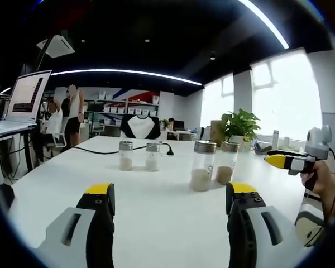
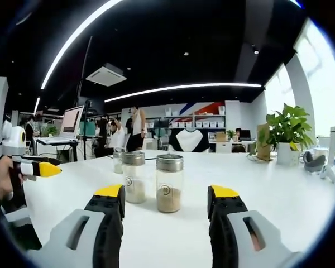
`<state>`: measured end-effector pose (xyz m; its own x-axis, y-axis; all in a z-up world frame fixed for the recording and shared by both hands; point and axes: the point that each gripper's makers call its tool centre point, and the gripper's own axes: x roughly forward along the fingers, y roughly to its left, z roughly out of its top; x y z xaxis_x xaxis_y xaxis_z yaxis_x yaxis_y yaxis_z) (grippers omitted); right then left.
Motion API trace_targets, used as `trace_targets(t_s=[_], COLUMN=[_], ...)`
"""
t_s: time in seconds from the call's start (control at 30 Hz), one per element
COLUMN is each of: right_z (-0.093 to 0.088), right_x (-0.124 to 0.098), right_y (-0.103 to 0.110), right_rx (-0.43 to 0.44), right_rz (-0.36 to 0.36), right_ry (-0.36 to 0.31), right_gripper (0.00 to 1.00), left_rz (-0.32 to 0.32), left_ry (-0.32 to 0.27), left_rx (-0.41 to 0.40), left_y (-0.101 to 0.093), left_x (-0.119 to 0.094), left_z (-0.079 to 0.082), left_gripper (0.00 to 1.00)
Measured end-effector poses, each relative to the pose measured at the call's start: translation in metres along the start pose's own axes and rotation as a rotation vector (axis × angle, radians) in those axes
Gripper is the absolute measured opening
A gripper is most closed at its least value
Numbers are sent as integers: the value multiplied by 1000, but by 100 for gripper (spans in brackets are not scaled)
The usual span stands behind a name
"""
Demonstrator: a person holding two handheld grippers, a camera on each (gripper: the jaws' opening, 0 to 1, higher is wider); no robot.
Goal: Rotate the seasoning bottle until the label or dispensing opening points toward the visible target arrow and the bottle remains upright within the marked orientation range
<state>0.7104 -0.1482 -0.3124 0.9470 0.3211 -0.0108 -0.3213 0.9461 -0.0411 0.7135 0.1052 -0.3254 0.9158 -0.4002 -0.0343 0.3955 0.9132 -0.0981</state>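
Several clear seasoning bottles with silver lids stand upright on a white table (image 1: 72,173). In the left gripper view, two small ones (image 1: 125,156) (image 1: 152,157) stand at the back and a nearer pair (image 1: 202,166) (image 1: 226,163) stands to the right. My left gripper (image 1: 170,192) is open, well short of them, with nothing between its jaws. In the right gripper view, my right gripper (image 2: 166,193) is open, and the bottle of brown powder (image 2: 170,183) stands upright beyond the gap. A second bottle (image 2: 134,177) stands just to its left.
The right gripper (image 1: 287,162), held in a hand (image 1: 324,187), comes in from the right of the left gripper view. The left gripper (image 2: 36,168) comes in from the left of the right gripper view. A laptop (image 1: 25,97), a black cable (image 1: 100,151) and a plant (image 2: 290,131) ring the table.
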Motion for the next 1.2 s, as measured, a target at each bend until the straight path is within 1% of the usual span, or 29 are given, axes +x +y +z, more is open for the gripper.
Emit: trace_targets(t_s=[0.17,0.3,0.43,0.47,0.53,0.57,0.6,0.63,0.7,0.83,0.9,0.97,1.0,1.07,1.2], right_z=[0,2,1,1,0,2,2,0,-3,-7,-8,-10,-10,-10,-10], right_x=[-6,-5,-4,-4,-4,-3,-3,-4,-5,-6,-6,-5,-4,-4,-4], right_y=[3,8,9,8,7,3,1,-2,-4,-7,-8,-8,-8,-8,-10], right_rx=[-10,-5,4,6,-1,-16,-6,11,28,29,27,15,6,4,2], right_rz=[-12,1,8,7,6,-11,-22,-26,-22,-32,-37,-35,-33,-35,-39], right_ry=[0,-12,-9,-9,-14,-37,-47,-41,-30,-21,-19,-14,-13,-12,-18], right_gripper=[62,63,66,67,71,75,79,80,80,81,83,86,87,87,88], left_rz=[7,2,12,13,12,19,27,27,19,12,4,-4,-9,-10,-14], left_ry=[-4,-6,-27,-28,-22,-22,-28,-26,-20,-28,-30,-32,-41,-49,-62], left_rx=[2,9,24,25,28,32,42,55,54,76,72,60,57,70,62], left_y=[1,0,0,0,-2,-1,-1,-2,-3,-7,-7,-6,-6,-6,-3], left_x=[-1,-1,0,0,2,2,2,3,6,10,13,18,19,22,27], left_z=[1,3,7,8,6,6,7,7,6,7,8,11,14,19,26], left_gripper=[86,86,87,87,88,89,91,91,91,95,96,100,100,100,100])
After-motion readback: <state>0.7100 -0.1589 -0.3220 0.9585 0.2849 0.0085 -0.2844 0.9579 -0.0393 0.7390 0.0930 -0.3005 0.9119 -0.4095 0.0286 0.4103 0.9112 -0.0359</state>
